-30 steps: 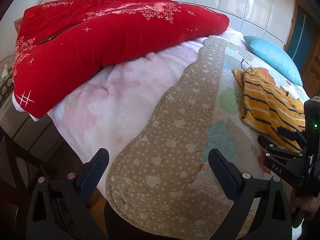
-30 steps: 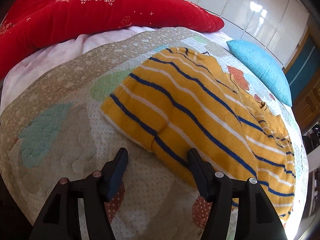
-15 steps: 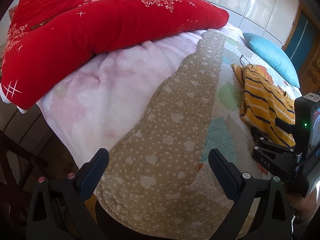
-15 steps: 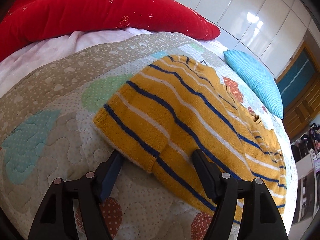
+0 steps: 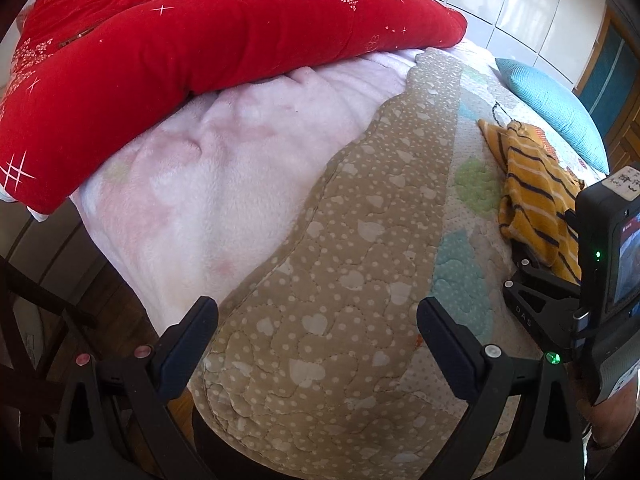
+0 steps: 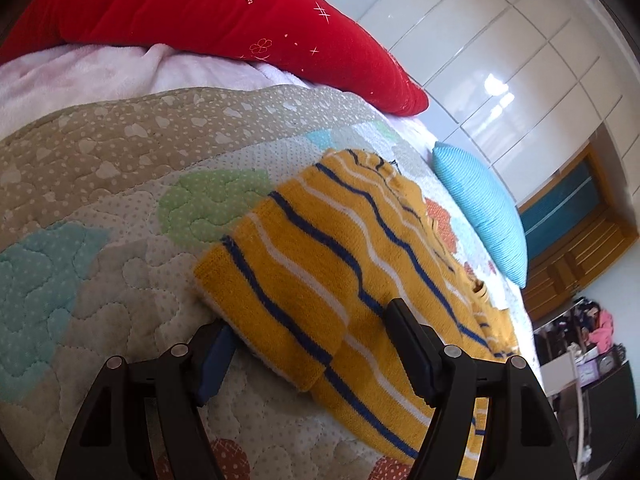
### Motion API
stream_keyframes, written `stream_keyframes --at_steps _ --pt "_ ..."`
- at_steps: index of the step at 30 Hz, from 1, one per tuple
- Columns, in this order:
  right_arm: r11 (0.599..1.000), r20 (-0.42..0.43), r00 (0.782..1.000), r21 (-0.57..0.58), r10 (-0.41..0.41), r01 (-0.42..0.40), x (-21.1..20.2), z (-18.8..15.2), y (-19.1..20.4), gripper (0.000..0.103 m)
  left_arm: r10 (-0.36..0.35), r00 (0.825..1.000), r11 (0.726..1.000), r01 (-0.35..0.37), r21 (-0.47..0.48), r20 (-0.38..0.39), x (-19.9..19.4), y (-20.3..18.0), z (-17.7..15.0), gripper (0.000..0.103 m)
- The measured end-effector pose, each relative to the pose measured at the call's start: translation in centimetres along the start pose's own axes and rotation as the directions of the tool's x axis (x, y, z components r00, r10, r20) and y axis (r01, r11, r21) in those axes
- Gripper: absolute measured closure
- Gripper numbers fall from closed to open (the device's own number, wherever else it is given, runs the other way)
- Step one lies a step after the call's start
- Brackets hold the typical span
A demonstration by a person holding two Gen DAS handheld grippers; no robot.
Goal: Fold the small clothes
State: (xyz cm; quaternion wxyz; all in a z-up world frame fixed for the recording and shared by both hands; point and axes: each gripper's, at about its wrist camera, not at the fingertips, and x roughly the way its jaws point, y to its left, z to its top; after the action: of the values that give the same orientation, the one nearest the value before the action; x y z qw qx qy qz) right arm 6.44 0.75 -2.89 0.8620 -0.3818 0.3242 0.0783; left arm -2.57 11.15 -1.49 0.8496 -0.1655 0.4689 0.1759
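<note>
my right tongs [image 6: 308,344] straddle the near corner of the striped sweater [image 6: 340,264] on the bed; my left tongs [image 5: 316,336] hang open over the quilt [image 5: 340,240].

hidden or unclear: in the left wrist view the right unit's body covers the near end of the sweater [image 5: 532,184], so contact cannot be read there. in the right wrist view the sweater's lower edge runs out of frame, and its far end is bunched and hard to make out. right tongs: wide open, one finger [image 6: 212,360] below the knit corner, the other above the fabric; not clamped. left tongs: wide open, holding nothing, near the bed's edge, well apart from the sweater. the sweater lies on the quilt, between the red duvet [image 6: 224,20] and the blue pillow [image 6: 480,208].
</note>
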Motion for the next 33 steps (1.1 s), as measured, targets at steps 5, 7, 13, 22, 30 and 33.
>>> stream_keyframes --at_steps 5,7,13,22,30,33 --pt "0.995 -0.008 0.996 -0.047 -0.093 0.093 0.6 1.1 1.0 0.024 -0.001 1.000 1.000 0.001 -0.022 -0.001 0.1 0.6 0.0 0.004" --pt "0.992 -0.018 0.993 -0.054 -0.115 0.114 1.2 1.9 1.1 0.024 -0.005 1.000 0.999 0.005 -0.032 0.005 0.0 0.8 0.2 0.004" --pt "0.983 -0.028 0.985 -0.074 -0.168 0.166 3.4 4.4 1.5 0.024 -0.003 1.000 0.999 0.003 -0.043 0.012 -0.2 0.9 0.3 0.004" --pt "0.999 0.000 1.000 0.032 -0.015 0.015 3.5 5.6 -1.2 0.080 0.008 0.998 1.000 -0.006 -0.022 0.063 -3.3 -0.4 0.0 0.004" --pt "0.821 0.123 0.992 0.565 0.020 -0.087 -2.6 -1.3 -21.8 0.084 -0.035 0.993 0.999 0.030 0.043 0.116 -6.5 -5.3 0.1 0.004" --pt "0.671 0.087 0.996 0.737 0.024 -0.081 -2.7 -9.1 -28.5 0.086 -0.079 0.991 0.991 0.067 0.113 0.106 -6.9 -8.8 -0.4 0.004"
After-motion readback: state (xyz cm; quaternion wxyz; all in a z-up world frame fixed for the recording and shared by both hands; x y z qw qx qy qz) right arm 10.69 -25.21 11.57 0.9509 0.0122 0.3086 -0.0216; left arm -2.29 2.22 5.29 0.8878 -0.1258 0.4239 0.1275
